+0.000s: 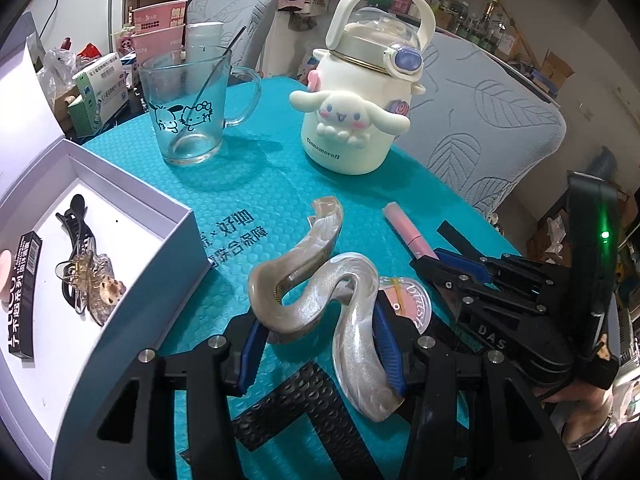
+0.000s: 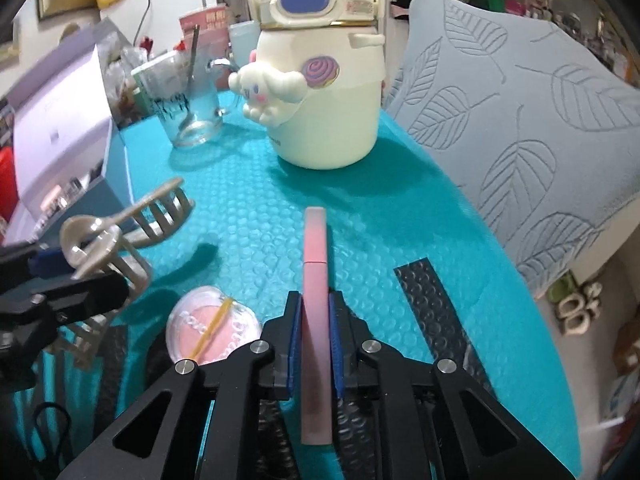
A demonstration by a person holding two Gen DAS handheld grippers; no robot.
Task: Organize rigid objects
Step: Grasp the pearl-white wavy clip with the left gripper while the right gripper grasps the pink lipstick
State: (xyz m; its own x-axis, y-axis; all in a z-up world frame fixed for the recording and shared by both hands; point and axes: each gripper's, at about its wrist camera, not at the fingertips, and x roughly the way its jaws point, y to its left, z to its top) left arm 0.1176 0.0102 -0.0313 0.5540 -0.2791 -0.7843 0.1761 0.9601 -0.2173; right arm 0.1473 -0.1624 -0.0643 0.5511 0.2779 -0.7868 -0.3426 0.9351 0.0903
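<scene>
A large pearl-beige hair claw [image 1: 316, 292] sits between the blue pads of my left gripper [image 1: 320, 354], which is shut on it. In the right wrist view the hair claw [image 2: 120, 220] hangs above the teal mat in my left gripper [image 2: 68, 276], casting a shadow. My right gripper [image 2: 314, 340] is shut on a slim pink tube [image 2: 315, 264] that points away along its fingers. From the left wrist camera, the right gripper [image 1: 452, 264] grips the low end of the pink tube [image 1: 404, 230]. An open white box [image 1: 160, 280] at left holds dark and clear hair clips [image 1: 84, 280] and a small black carton [image 1: 24, 296].
A round pink compact [image 2: 208, 328] with a yellow band lies between the grippers. A glass mug [image 1: 188, 108] with a spoon and a cream cartoon bottle [image 1: 356, 120] stand at the back of the teal mat [image 1: 260, 188]. A grey leaf-patterned chair [image 2: 520, 120] is at right.
</scene>
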